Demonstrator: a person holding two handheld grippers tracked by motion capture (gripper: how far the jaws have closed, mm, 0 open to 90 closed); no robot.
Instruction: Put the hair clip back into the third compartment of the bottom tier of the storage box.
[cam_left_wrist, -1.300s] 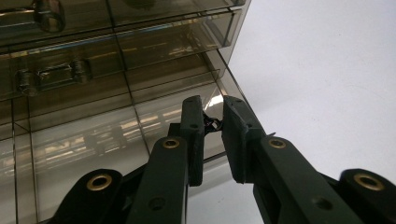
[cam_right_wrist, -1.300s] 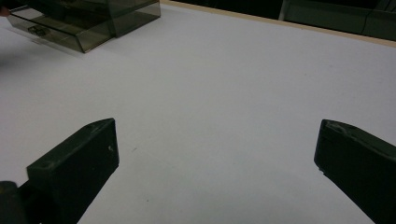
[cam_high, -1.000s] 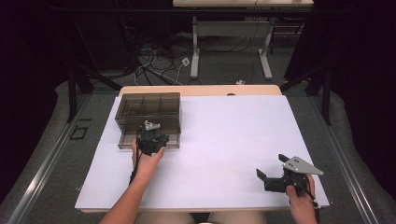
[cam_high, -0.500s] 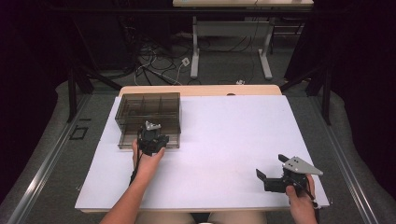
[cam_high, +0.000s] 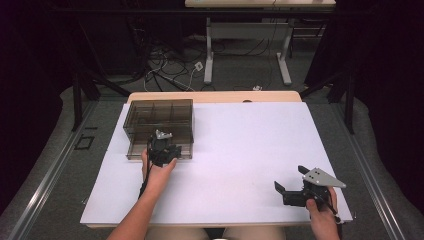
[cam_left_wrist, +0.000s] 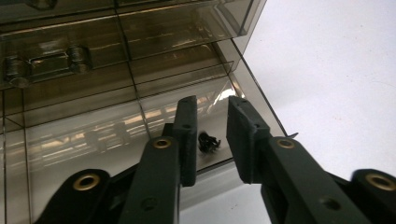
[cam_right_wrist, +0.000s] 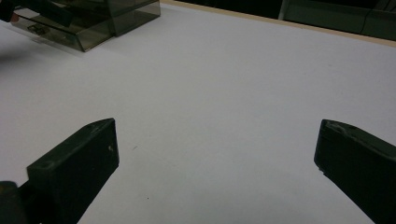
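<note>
The smoky, clear-plastic compartment box (cam_high: 159, 124) sits at the white worktop's (cam_high: 240, 150) far-left corner. The left gripper (cam_left_wrist: 211, 128) hovers over its near-right compartment, its jaws just parting above small black bits (cam_left_wrist: 208, 142), perhaps screws. The right gripper (cam_high: 291, 192), near the near-right corner, gapes wide, empty.

The small black cluster (cam_left_wrist: 208, 141) lying in the smoky transparent plastic compartment box (cam_left_wrist: 93, 70) is too small to identify, and the left tool (cam_left_wrist: 211, 135) partly covers it. The picture's top edge cuts off the box's far compartments. In the high view, the person's hand (cam_high: 159, 170) hides the box's front wall.
</note>
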